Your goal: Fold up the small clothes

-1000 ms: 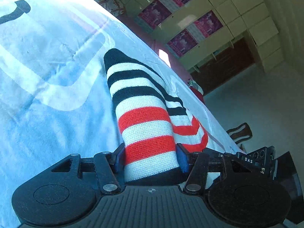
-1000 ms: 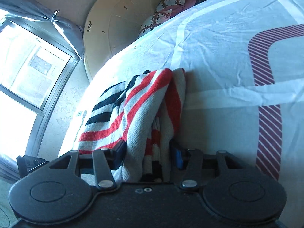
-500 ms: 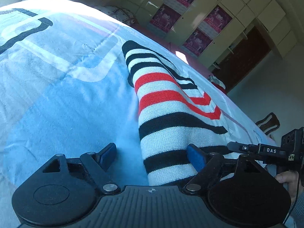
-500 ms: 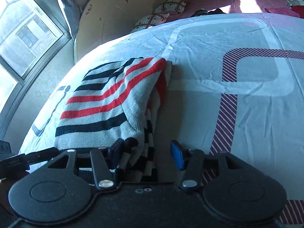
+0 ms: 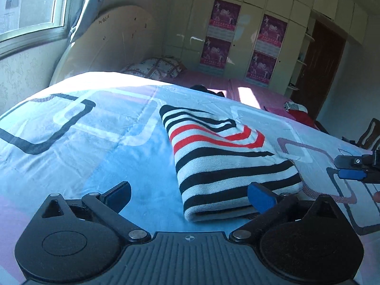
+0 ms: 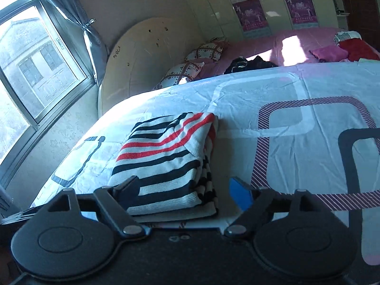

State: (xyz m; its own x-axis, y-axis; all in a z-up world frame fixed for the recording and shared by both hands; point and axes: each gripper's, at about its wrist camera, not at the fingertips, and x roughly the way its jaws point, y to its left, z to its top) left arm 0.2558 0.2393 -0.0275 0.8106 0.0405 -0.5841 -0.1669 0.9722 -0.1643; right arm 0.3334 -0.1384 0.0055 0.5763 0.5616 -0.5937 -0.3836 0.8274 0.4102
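A small knitted garment with black, white and red stripes [image 5: 223, 156] lies folded into a flat rectangle on the light blue patterned bedspread [image 5: 95, 147]. My left gripper [image 5: 190, 196] is open and empty, just in front of the garment's near edge. In the right wrist view the folded garment [image 6: 166, 159] lies ahead and to the left. My right gripper [image 6: 187, 190] is open and empty, its left finger over the garment's near corner. The right gripper's fingertips [image 5: 351, 173] also show at the right edge of the left wrist view.
A pink bed [image 6: 273, 45] behind holds patterned pillows [image 6: 190, 68], dark clothes [image 6: 251, 64] and red and pink clothes [image 6: 351, 47]. A round board [image 6: 147, 57] leans on the wall by the window [image 6: 30, 71]. Wardrobes with posters [image 5: 244, 47] and a dark door [image 5: 320, 66] stand beyond.
Both grippers let go of the striped garment, opened wide and drew back and up. The garment now lies flat and folded on the bedspread.
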